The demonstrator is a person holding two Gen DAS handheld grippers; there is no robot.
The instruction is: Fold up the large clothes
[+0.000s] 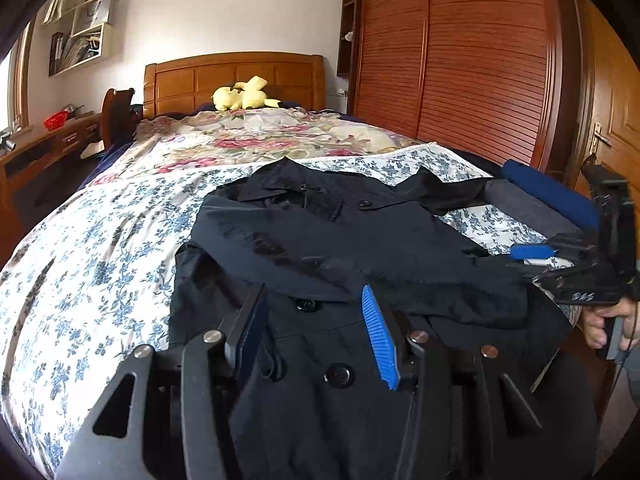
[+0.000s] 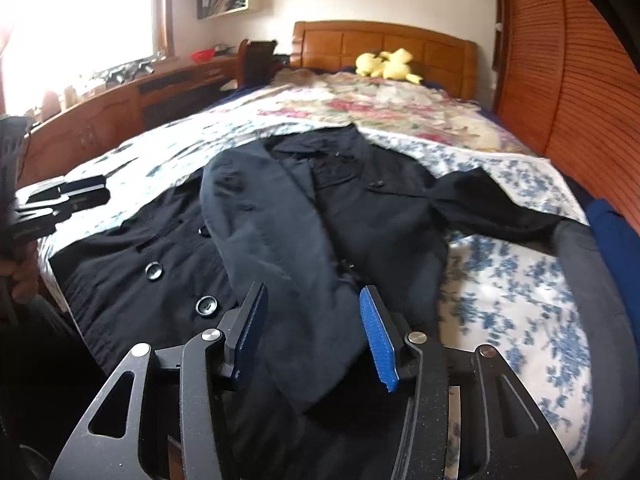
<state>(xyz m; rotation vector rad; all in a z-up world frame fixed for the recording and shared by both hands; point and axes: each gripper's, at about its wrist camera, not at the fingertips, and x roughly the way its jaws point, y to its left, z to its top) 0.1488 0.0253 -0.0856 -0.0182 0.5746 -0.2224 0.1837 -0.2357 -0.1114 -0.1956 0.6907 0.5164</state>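
One soft, floppy dark coat (image 2: 280, 232) lies on the bed (image 2: 520, 280); take its folded sleeve edge. Both left tongs (image 1: 316, 320) and right tongs (image 2: 316, 320) gape, empty.

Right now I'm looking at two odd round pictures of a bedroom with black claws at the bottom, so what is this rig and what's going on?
A person holds a two-finger gripper in each hand, each carrying a wide-angle camera. One picture looks along the left gripper, the other along the right gripper. On the bed lies a dark coat, one sleeve folded across its front. Both grippers stand open over the coat, and neither holds anything. Each also shows at the edge of the other's picture.
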